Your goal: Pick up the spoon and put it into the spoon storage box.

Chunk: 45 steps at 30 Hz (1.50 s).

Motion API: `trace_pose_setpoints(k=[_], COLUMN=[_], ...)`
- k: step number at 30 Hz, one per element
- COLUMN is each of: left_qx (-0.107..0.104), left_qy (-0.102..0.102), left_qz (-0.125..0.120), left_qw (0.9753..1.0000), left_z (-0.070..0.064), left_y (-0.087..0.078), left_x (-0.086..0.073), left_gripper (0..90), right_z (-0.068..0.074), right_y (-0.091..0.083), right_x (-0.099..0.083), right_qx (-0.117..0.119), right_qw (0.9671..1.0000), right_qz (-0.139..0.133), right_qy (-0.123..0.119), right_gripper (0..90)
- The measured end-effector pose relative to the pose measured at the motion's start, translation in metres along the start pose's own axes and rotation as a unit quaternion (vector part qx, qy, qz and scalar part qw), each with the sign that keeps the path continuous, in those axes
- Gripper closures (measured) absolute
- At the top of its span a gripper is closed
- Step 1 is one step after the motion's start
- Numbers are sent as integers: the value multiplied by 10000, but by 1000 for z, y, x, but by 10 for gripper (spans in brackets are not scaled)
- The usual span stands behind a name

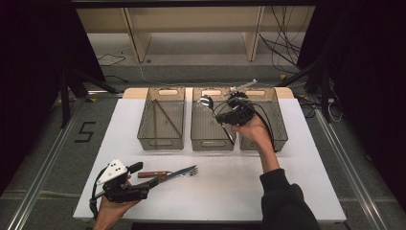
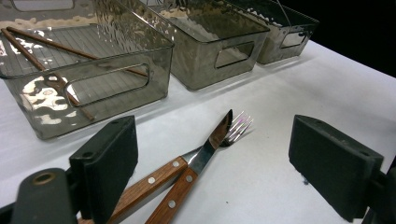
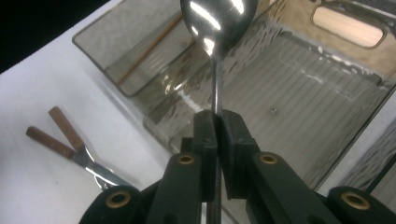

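Note:
My right gripper [image 1: 221, 118] [image 3: 217, 122] hangs over the middle bin [image 1: 210, 143] [image 3: 322, 98], shut on the stem of a metal spoon [image 1: 206, 101] [image 3: 218, 18]. The spoon's bowl points away from the jaws, above the bin's floor. At the table's front left, my left gripper [image 1: 146, 175] [image 2: 215, 151] stands open, its pads [image 2: 108, 158] on either side of two wooden handles. These belong to a knife [image 1: 165, 175] [image 2: 211, 142] and a fork [image 1: 190, 171] [image 2: 239, 126], which lie crossed on the white table [image 1: 230, 187].
Three clear grey bins stand in a row at the back. The left bin [image 1: 162, 143] [image 2: 93, 100] holds two brown chopsticks [image 1: 167, 117] [image 2: 46, 60]. The right bin [image 1: 280, 129] is partly behind my right hand. Cables trail beyond the table's far edge.

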<state>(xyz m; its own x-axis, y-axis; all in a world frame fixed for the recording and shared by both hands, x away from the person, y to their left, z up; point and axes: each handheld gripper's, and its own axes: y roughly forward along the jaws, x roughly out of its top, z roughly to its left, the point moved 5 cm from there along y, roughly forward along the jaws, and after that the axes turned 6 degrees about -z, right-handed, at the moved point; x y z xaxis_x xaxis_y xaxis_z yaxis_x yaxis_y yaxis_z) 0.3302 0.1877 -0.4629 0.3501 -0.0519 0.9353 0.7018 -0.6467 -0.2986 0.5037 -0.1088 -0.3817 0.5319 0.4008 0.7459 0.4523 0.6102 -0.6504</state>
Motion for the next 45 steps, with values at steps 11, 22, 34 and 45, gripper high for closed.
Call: trace_pose_setpoints(k=[11,22,34,45], left_qx=[3,2,-7,-13], left_qy=[8,20,18,35], left_qz=[-13,4,-15,-5], left_qw=[10000,10000,10000,10000], left_z=[0,0,0,0], left_y=[-1,-1,-1,-2], left_x=[0,0,1,1], left_gripper=[153,153,153,153], right_z=[-11,-24,-32,-32], right_y=[12,28,46,57], right_x=[28,31,26,20], right_qx=[-138,-232,-322,-365], right_qw=[9995,9984,9971,9965], right_qz=[-137,-120,3,59], right_qy=[245,502,695,756], right_gripper=[861,861,861,860])
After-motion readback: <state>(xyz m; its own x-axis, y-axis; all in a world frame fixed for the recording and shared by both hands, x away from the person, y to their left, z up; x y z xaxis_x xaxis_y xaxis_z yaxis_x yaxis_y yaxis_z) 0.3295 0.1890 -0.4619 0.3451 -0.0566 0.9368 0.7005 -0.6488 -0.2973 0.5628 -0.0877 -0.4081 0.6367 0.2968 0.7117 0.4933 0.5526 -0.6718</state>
